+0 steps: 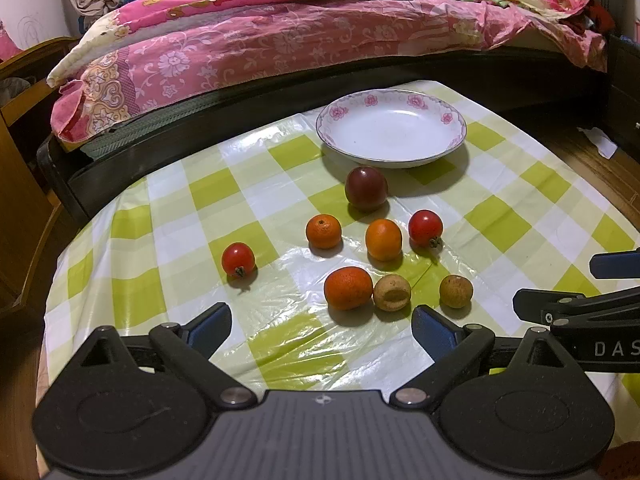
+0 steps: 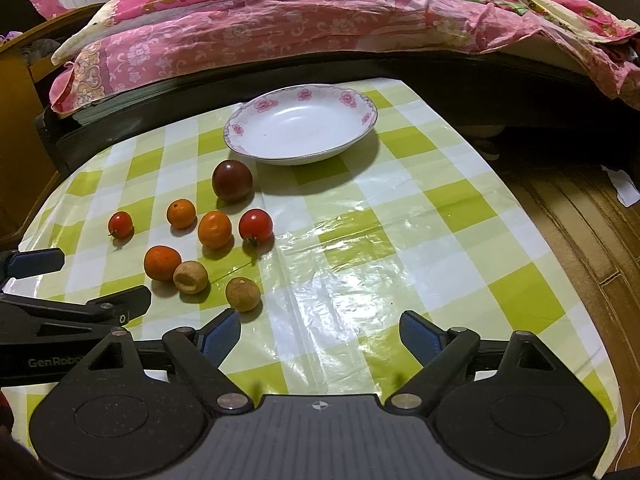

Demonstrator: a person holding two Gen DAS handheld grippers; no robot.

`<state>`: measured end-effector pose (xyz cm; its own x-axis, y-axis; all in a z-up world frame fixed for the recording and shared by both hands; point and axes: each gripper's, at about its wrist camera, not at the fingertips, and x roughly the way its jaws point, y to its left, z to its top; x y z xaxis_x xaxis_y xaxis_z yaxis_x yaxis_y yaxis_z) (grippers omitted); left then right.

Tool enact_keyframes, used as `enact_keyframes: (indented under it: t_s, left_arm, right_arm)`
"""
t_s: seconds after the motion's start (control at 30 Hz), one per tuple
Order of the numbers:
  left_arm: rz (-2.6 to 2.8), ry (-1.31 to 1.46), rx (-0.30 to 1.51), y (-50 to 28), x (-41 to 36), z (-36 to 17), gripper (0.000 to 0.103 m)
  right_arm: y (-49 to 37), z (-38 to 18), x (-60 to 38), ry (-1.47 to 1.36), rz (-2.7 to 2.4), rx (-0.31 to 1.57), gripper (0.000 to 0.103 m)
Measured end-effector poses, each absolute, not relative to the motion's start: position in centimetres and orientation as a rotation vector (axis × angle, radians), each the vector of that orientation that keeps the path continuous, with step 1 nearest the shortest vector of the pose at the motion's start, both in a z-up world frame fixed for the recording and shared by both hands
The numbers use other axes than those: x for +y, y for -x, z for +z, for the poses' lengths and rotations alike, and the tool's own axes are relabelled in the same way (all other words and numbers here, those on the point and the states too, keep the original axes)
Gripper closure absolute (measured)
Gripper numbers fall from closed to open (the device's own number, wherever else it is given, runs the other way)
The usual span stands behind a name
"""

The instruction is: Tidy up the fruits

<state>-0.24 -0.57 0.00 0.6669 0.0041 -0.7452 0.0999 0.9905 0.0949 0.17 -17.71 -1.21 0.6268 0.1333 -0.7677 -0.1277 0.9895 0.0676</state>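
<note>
Both grippers hang over the near edge of the desk [image 2: 400,208], jaws spread wide and nothing between them. The left gripper [image 1: 322,330] faces the cluster of fruit; the right gripper [image 2: 320,334] sits beside it, facing bare checked cloth to the right of the cluster.

Nearest the left gripper lie an orange [image 1: 348,288] touching a brown longan [image 1: 392,293], with a second longan [image 1: 456,291] just to the right. Further out sit two more oranges [image 1: 323,231] [image 1: 383,239] flanked by two red tomatoes [image 1: 238,259] [image 1: 425,227]. A dark plum [image 1: 366,188] lies beyond them, near the plate.

The plate [image 1: 452,118], at the far side of the desk by the bed [image 1: 280,40], holds nothing.

Assessment: sorting has not begun. All eight fruits remain loose on the cloth; every one is still to be picked up and placed, presumably on the plate.
</note>
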Motion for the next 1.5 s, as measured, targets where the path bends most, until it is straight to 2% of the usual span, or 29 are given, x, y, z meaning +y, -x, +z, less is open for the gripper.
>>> enact_keyframes:
  t_s: [1.1,1.3,1.37,1.5]
  left_arm:
    - [-0.115,-0.211,0.817,-0.5,0.6,0.5,0.002]
    - [-0.195,-0.248,0.844,-1.9,0.9,-0.8,0.005]
    - [-0.224,-0.239,0.855,-2.3,1.1,-1.2,0.007]
    - [-0.277,-0.249,0.860,-3.0,0.8,-1.6,0.008]
  right_arm:
    - [-1.5,-0.2,-16.4,0.057,0.295,0.871,0.025]
    - [-3.7,-0.9,-15.2,0.153,0.414,0.892,0.042]
    - [-4.3,-1.1,-14.9,0.173,0.457,0.901,0.051]
    - [-5.4,-2.0,-14.5,0.218,0.512,0.937,0.058]
